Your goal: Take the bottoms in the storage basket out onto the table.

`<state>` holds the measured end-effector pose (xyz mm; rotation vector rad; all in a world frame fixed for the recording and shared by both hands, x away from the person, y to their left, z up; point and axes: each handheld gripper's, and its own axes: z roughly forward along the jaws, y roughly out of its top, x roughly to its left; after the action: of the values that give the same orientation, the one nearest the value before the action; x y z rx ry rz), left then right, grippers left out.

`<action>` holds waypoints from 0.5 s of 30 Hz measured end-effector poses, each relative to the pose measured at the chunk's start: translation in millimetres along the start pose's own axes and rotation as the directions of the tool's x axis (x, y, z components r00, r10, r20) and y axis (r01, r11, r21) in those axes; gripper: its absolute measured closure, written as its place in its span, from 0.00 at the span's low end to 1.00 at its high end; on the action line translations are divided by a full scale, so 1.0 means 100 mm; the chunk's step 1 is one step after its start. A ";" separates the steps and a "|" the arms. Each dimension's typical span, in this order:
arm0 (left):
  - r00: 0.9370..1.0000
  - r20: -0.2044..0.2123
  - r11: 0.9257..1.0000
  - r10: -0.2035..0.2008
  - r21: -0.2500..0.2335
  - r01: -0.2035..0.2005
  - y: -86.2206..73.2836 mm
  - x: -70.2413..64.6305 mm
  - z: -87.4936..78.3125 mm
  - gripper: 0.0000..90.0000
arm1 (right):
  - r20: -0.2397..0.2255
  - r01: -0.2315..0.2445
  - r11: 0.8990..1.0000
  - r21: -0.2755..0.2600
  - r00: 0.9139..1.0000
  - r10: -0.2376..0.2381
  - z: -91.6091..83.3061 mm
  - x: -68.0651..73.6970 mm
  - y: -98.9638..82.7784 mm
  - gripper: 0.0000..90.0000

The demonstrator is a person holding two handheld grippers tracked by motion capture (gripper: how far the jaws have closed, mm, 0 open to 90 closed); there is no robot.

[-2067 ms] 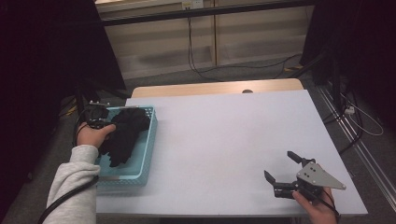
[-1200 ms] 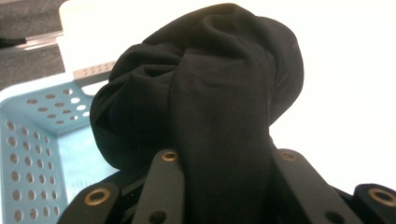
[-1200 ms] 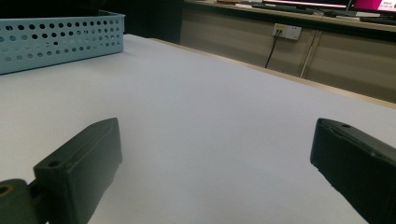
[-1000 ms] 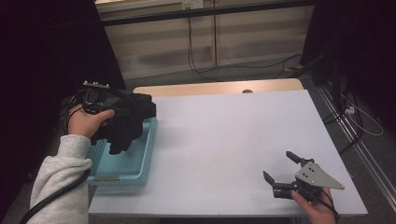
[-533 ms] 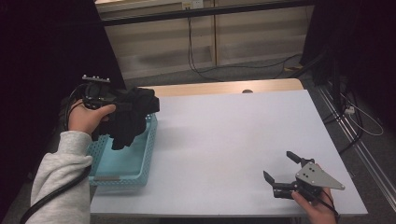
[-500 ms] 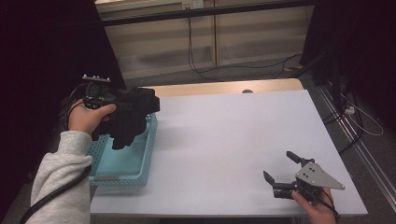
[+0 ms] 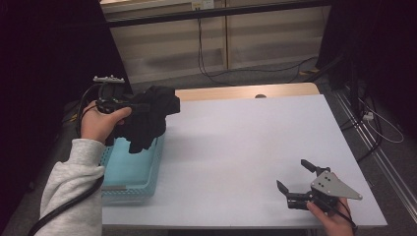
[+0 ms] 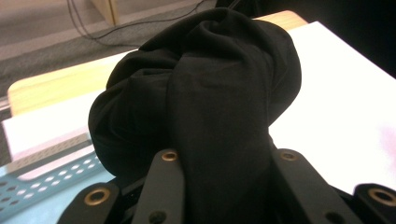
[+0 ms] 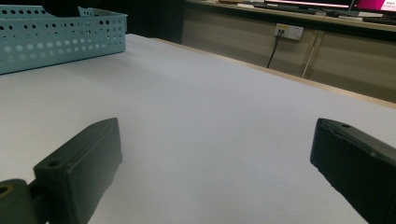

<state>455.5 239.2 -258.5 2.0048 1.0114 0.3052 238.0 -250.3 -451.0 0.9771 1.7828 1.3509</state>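
A bunched black cloth (image 7: 147, 115) hangs in the air over the far end of the light blue perforated basket (image 7: 129, 169) at the table's left. My left gripper (image 7: 135, 107) is shut on it, held by a hand in a grey sleeve. In the left gripper view the black cloth (image 8: 201, 102) bulges between and above both jaws, with the basket's rim (image 8: 42, 172) below it. My right gripper (image 7: 294, 176) rests low at the table's near right, open with nothing between its fingers. In the right gripper view its jaws stand wide apart over bare white table, the basket (image 9: 56, 35) far off.
The white table (image 7: 246, 142) has a wooden strip along its far edge. Cables lie on the floor behind the table and along its right side. Dark curtains stand at the left and right.
My left gripper has lifted the black cloth out of the basket and carried it up and toward the table's middle. The right gripper has stayed still.
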 end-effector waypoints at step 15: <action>0.992 0.098 0.996 0.085 -0.013 -0.084 0.02 -0.45 0.27 0.83 | 0.002 -0.001 1.000 0.002 1.000 0.001 0.00 -0.01 0.00 0.01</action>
<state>442.1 189.0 -266.7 2.0370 0.8640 0.2534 238.3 -250.8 -451.4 0.9798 1.7832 1.3481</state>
